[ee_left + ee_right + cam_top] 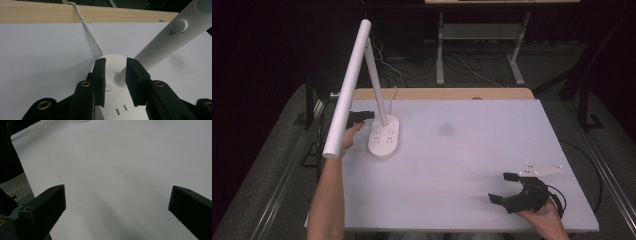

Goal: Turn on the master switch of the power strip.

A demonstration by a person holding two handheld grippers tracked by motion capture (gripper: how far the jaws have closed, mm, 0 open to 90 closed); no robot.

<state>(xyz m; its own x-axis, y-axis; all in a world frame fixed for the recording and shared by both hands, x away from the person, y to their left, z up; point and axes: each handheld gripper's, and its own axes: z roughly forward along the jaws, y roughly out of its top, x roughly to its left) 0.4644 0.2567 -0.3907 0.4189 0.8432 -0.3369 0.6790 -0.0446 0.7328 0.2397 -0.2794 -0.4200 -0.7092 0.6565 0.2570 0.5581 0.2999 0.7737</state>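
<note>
A white desk lamp stands at the table's left. Its oval base (384,139) carries sockets, a slanted stem (377,85) rises from it, and a long tube head (347,90) reaches toward me. My left gripper (368,115) is at the base's back left. In the left gripper view that left gripper (116,61) is open just above the base (112,102). Its jaws stand either side of the power button (107,85) and the foot of the stem (160,47). My right gripper (502,187) is wide open above the bare front right of the table, holding nothing (120,192).
The lamp's white cable (87,30) runs off the base over the wooden strip (442,93) at the back edge. The white tabletop (462,145) spreads between the two hands. Another desk's legs (440,50) and floor cables lie beyond the table.
</note>
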